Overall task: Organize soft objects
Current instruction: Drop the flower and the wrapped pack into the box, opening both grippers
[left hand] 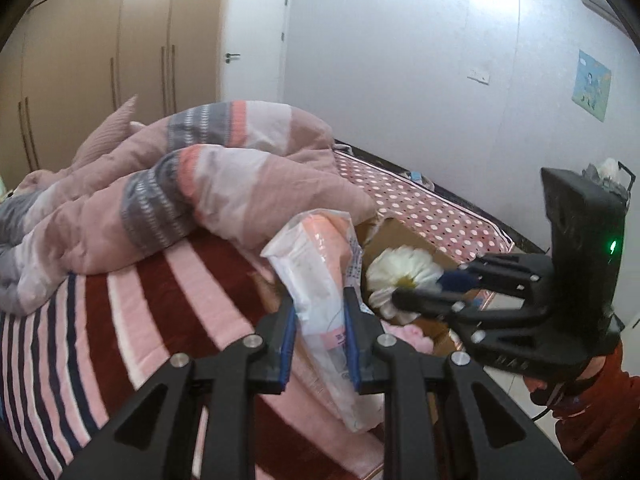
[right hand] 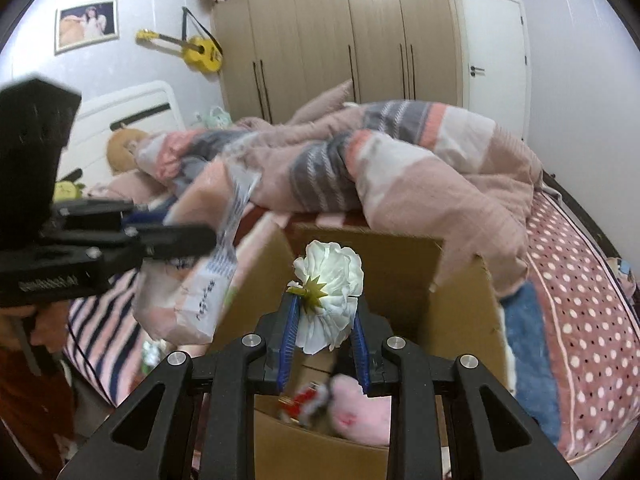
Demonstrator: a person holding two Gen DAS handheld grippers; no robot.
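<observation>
My left gripper (left hand: 320, 312) is shut on a pink and white plastic-wrapped soft pack (left hand: 320, 264) and holds it above the striped bed beside the box; the pack also shows in the right wrist view (right hand: 192, 280). My right gripper (right hand: 324, 316) is shut on a white cloth flower (right hand: 330, 284) and holds it over the open cardboard box (right hand: 464, 312). The flower (left hand: 400, 272) and the right gripper (left hand: 436, 288) also show in the left wrist view. A pink plush (right hand: 360, 408) and a small red item (right hand: 300, 400) lie in the box.
A rumpled pink, grey and white quilt (left hand: 180, 200) covers the bed behind the box. A polka-dot sheet (right hand: 580, 300) lies to the right. Plush toys (right hand: 120, 152) sit by the headboard. Wardrobes (right hand: 340, 32) and a door (right hand: 492, 48) stand behind.
</observation>
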